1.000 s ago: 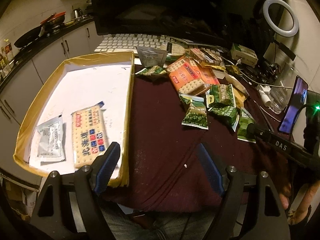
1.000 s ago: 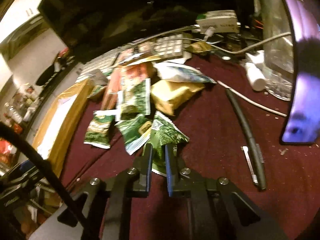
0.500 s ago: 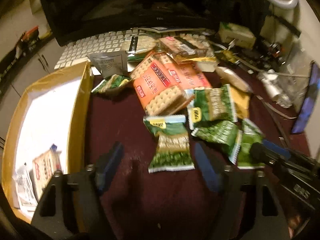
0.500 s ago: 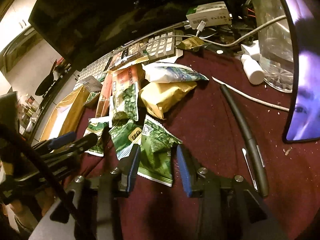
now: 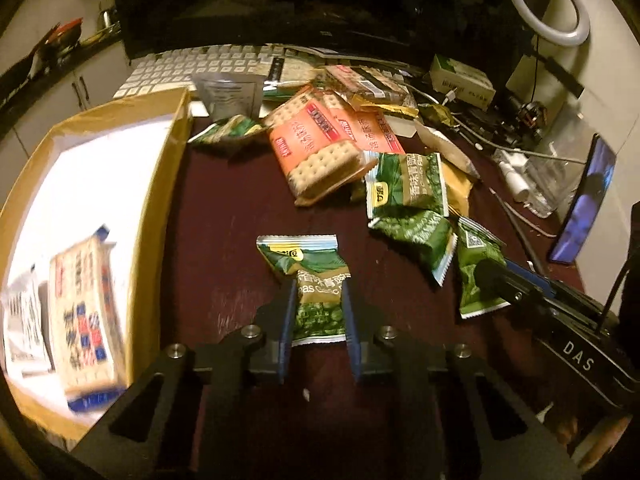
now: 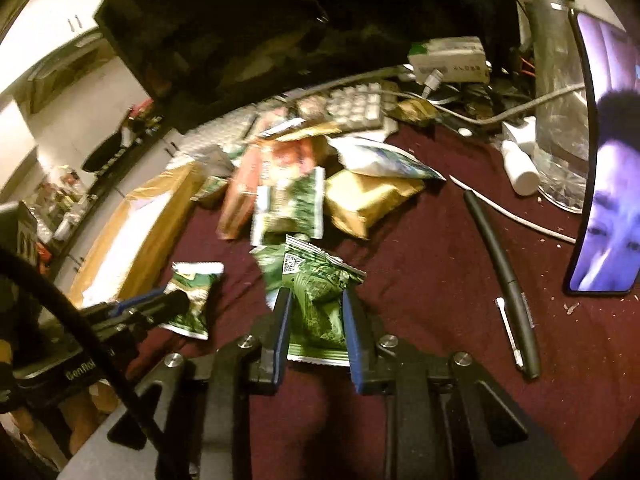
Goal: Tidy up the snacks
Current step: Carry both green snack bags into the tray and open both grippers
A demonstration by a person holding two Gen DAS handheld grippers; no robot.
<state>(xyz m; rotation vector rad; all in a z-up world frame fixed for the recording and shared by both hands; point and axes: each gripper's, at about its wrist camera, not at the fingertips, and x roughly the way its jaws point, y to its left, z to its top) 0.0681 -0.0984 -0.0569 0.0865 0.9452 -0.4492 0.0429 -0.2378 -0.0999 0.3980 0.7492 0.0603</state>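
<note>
In the left wrist view my left gripper [image 5: 317, 288] is closing its jaws on a green pea packet [image 5: 308, 260] lying on the maroon cloth, and the pads pinch its lower half. My right gripper [image 6: 315, 298] is closing too, its pads squeezing a crumpled green packet with a QR code [image 6: 310, 280]. That packet [image 5: 474, 276] also shows at the right of the left wrist view. To the left, a cardboard box [image 5: 172, 184] holds a cracker pack [image 5: 84, 312] and a white sachet [image 5: 24, 316]. Orange cracker packs [image 5: 316, 148] and more green packets [image 5: 408, 188] are piled behind.
A white keyboard [image 5: 208, 64] and a dark monitor [image 5: 280, 4] stand at the back. A lit phone [image 6: 604, 184], a black pen [image 6: 500, 280], a white bottle [image 6: 520, 168] and cables [image 6: 512, 212] crowd the right side. A ring light [image 5: 522, 16] stands at the far right.
My left gripper moved right from the box edge to the green pea packet and its jaws narrowed onto it. My right gripper opened, then narrowed around the QR-code packet.
</note>
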